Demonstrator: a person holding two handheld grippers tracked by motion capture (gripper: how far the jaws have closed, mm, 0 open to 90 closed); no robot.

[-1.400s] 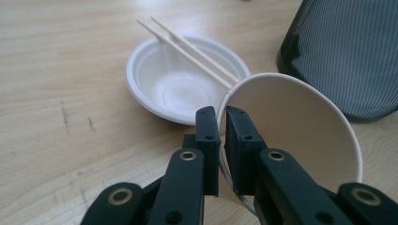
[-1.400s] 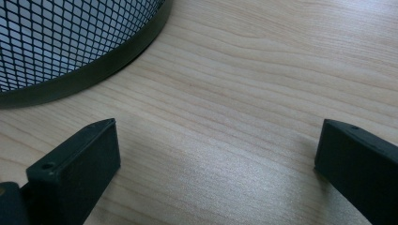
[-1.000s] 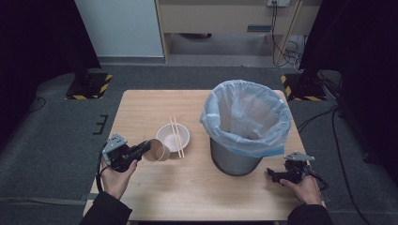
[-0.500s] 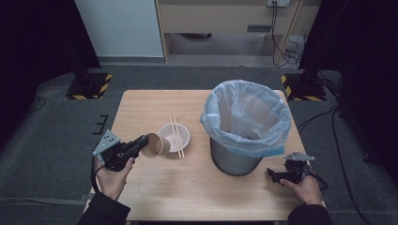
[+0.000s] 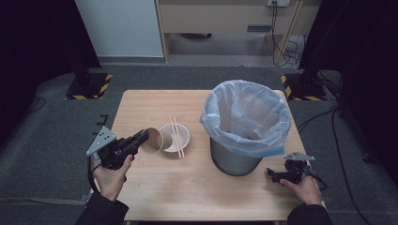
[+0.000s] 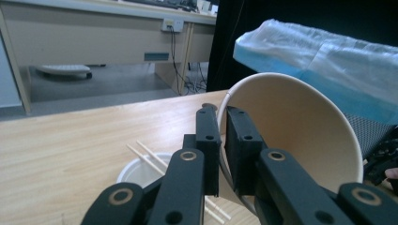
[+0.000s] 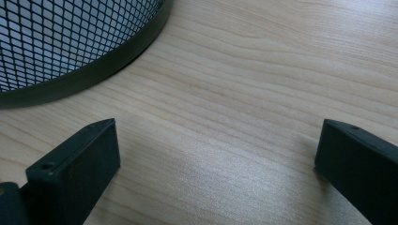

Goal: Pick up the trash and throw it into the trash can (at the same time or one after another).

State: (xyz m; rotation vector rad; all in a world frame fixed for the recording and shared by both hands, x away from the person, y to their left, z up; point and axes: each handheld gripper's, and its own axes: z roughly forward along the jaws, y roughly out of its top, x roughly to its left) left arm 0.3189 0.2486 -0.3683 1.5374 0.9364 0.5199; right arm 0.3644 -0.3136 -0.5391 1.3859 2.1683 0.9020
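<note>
Paper cup [image 5: 152, 140] pinched by its rim in my left gripper [image 5: 139, 139], tipped on its side left of the lined bin [image 5: 246, 123], likely bound for it. My right gripper [image 5: 278, 175] rests spread on the bench [image 5: 187, 187] beside the bin, clear of the way.

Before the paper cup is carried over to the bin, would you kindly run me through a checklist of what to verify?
1. Left tongs clamped on the wall of the paper cup: ok, one jaw inside and one outside the rim.
2. Cup lifted off the table: ok, it is tipped on its side in the air.
3. Cup empty: ok, the inside looks bare.
4. Bin open, blue liner folded over its rim: ok.
5. Path past the white bowl with chopsticks: cannot tell, the cup is close beside it.
6. Right tongs out of the way: ok, open, low beside the bin's base.
</note>
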